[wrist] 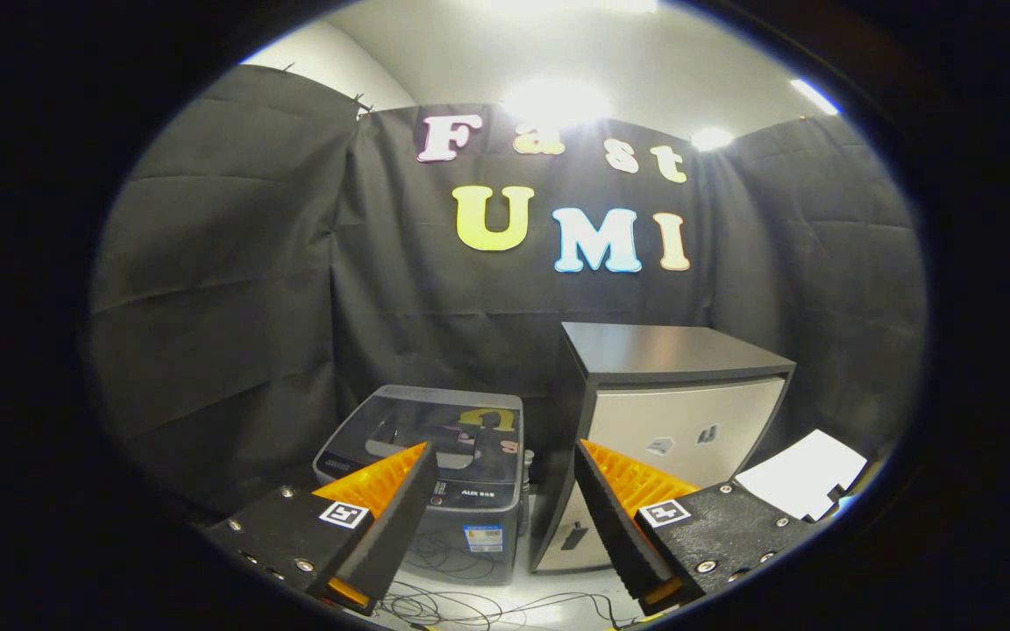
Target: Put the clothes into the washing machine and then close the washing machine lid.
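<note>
My gripper (505, 491) is released, fingers spread wide with nothing between them. The inner faces look ridged, like saw-toothed foam, and each finger base is a flat plate with small screws and a square printed marker.

The washing machine (444, 478) sits on the floor just ahead of the left finger, partly covered by it. It's a small boxy top-loader with a grey plastic body, rounded corners and a dark glossy see-through lid lying flat and shut, reflecting the wall. There's a small sticker on its front. I can't see any clothes.

Just beside it, beyond the right finger, stands a taller cabinet (680, 412) with a dark matte flat top, a pale smooth front and a couple of small stickers on it. To the right of that finger lies a white sheet (799, 478), flat, with square corners.

The floor (558, 583) is pale and smooth, with thin tangled cables (461, 605) between the fingers. The walls are wrinkled cloth; the ceiling is white with bright lights.
</note>
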The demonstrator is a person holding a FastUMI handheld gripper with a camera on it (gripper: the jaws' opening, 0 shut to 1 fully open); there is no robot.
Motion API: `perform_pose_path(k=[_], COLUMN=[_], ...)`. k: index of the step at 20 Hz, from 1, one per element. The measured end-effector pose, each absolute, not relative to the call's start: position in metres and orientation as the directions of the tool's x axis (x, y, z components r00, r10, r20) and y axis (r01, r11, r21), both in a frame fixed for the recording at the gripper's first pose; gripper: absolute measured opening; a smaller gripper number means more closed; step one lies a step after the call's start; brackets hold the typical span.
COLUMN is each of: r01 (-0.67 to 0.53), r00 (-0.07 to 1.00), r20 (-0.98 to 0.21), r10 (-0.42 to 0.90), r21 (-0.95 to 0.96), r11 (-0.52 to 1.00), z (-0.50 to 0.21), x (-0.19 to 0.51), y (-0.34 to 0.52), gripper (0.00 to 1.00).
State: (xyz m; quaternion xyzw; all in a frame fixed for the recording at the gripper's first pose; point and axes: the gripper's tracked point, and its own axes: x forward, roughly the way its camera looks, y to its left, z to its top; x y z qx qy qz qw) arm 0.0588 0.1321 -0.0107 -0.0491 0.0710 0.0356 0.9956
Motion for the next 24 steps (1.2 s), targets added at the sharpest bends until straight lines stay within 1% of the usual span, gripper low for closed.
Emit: perform_pose_path(k=[5, 10, 13, 18, 24], r01=[-0.104, -0.097, -0.099, -0.107, -0.084], r00=[0.988, 0.995, 0.995, 0.994, 0.996], r20=[-0.131, -0.047, -0.02, 0.007, 0.027], r10=[0.086, 0.092, 0.097, 0.108, 0.088], r21=[-0.136, -0.104, -0.096, -0.101, -0.126], r11=[0.985, 0.99, 0.99, 0.989, 0.988], z=[-0.01, 0.009, 0.008, 0.001, 0.002], x=[-0.022, -0.085, -0.116, -0.149, -0.167], y=[0.111, 0.107, 0.113, 0.128, 0.136], gripper=[0.96, 0.96, 0.96, 0.96, 0.96])
